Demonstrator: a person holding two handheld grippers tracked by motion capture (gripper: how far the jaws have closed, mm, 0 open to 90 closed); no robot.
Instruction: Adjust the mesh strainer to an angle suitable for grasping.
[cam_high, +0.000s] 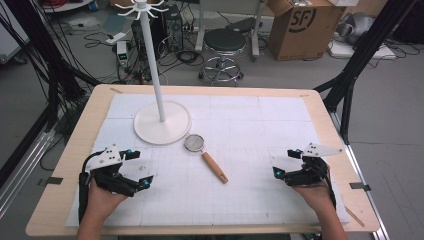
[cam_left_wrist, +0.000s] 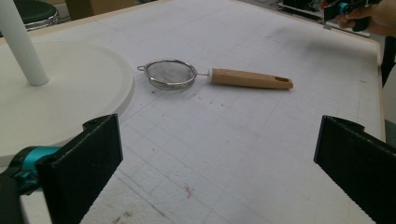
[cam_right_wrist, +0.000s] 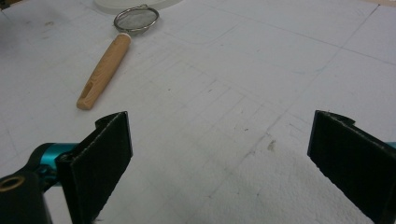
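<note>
A small metal mesh strainer (cam_high: 194, 143) with a wooden handle (cam_high: 215, 168) lies on the white mat near the table's middle, just in front of the round base of a white hook stand (cam_high: 162, 123). My left gripper (cam_high: 140, 167) rests at the front left, open, nothing between its jaws. My right gripper (cam_high: 285, 162) sits at the front right, open and empty too. In the left gripper view the strainer (cam_left_wrist: 170, 74) lies ahead of the open gripper (cam_left_wrist: 217, 140), beside the stand base (cam_left_wrist: 70, 93). In the right gripper view the strainer (cam_right_wrist: 136, 19) is far ahead-left of the open gripper (cam_right_wrist: 219, 135).
The stand's tall pole (cam_high: 152, 60) carries hooks at its top. A white gridded mat (cam_high: 260, 120) covers most of the wooden table (cam_high: 325, 115). Behind the table stand a black stool (cam_high: 225, 42), a cardboard box (cam_high: 300, 25) and black frame legs (cam_high: 350, 75).
</note>
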